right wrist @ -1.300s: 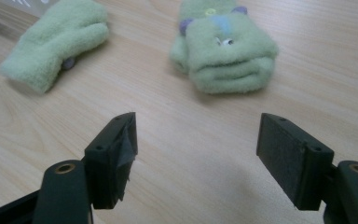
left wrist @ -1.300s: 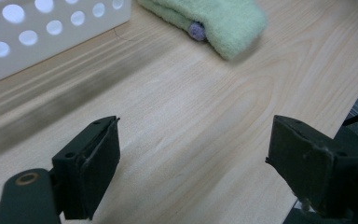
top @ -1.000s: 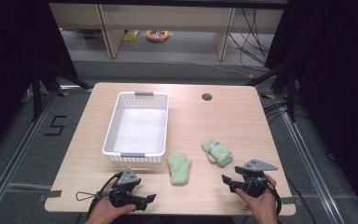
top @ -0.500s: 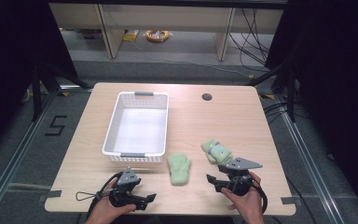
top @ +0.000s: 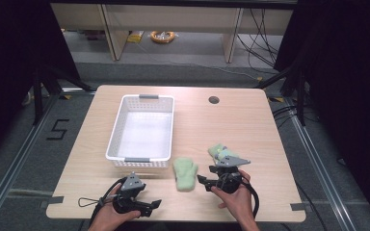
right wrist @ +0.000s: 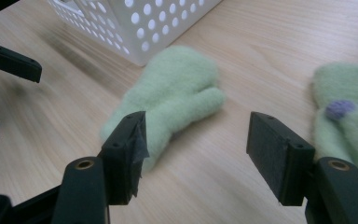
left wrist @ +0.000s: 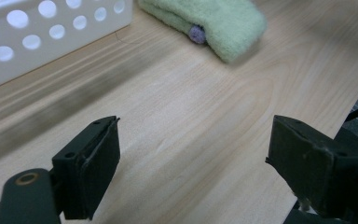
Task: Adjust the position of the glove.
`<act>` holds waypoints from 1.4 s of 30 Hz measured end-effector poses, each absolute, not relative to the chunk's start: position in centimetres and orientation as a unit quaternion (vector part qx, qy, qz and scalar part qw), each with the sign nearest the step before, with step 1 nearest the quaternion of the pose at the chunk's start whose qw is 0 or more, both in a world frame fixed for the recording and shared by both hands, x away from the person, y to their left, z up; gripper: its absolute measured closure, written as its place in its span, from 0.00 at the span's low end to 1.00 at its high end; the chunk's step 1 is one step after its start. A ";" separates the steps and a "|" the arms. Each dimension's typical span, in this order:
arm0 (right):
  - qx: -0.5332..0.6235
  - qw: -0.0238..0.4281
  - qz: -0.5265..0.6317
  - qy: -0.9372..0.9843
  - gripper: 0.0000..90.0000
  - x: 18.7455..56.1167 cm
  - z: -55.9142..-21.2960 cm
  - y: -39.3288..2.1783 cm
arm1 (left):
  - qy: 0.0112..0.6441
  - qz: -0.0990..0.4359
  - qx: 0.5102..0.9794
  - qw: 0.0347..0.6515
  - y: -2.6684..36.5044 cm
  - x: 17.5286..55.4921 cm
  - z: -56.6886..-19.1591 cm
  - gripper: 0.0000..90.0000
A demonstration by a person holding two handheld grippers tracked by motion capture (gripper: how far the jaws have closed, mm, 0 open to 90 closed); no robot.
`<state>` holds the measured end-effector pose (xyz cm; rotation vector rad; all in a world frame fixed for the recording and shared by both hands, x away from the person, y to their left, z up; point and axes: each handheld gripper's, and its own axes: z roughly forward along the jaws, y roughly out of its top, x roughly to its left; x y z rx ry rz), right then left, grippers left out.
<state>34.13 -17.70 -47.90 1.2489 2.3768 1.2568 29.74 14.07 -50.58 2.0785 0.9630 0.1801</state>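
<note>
1. A white basket (top: 142, 130) with round holes in its walls sits on the wooden table (top: 250, 125), toward the left side and the middle.
2. A light green mitten (top: 185, 173) lies flat on the table, just beside the near right corner of the basket.
3. A second green mitten (top: 220, 152) lies a little to the right of the first one (it has a small purple dot and a yellow dot on it). The two mittens are near each other but apart.
4. The right gripper (top: 202, 180) is held in a hand (top: 236, 202) near the front edge of the table. Its tip is just beside the first mitten, and I cannot tell if it touches.
5. In the right gripper view, its two black jaws stand wide apart with nothing between them. The first mitten (right wrist: 168, 102) lies right ahead, close to one jaw, and the second mitten (right wrist: 349, 112) lies off to the other side.
6. The left gripper (top: 155, 205) is held low at the front left of the table. Its jaws are spread wide too, over bare wood.
7. In the left gripper view, the first mitten (left wrist: 214, 23) lies well ahead of the jaws, with the basket wall (left wrist: 46, 32) beside it.
</note>
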 end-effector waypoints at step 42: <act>0.377 0.094 0.396 0.832 0.93 37.1 -50.3 -13.8 | 0.377 0.071 0.828 0.408 14.1 29.7 -50.5 0.18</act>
